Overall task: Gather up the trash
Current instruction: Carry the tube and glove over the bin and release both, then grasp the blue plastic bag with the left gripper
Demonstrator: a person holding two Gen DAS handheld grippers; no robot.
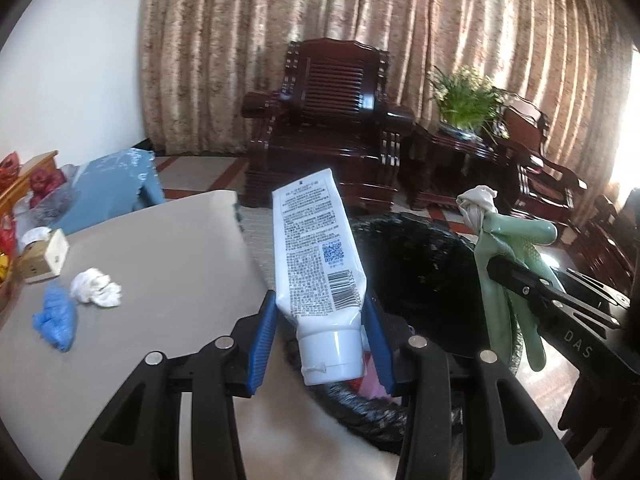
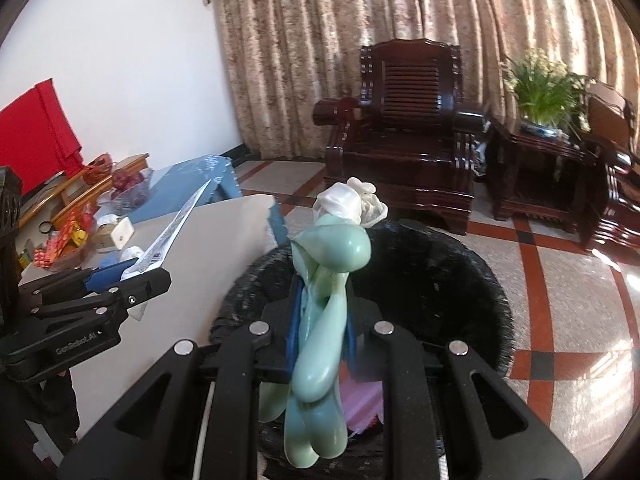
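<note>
My left gripper (image 1: 320, 336) clenches a white plastic tube (image 1: 316, 252), my right gripper (image 2: 320, 332) grasps a pale green rubber glove (image 2: 324, 312), both at the black-lined bin (image 1: 420, 256); 2 scraps remain on the grey table (image 1: 160, 248): a white crumpled tissue (image 1: 96, 287) and a blue crumpled cover (image 1: 55, 320).

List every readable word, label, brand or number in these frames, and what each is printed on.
"DAS": on the right gripper body, left wrist view.
"GenRobot.AI", slightly blurred: on the left gripper body, right wrist view.
White tube: dense print, QR code and barcode digits, all too small to read.
</note>
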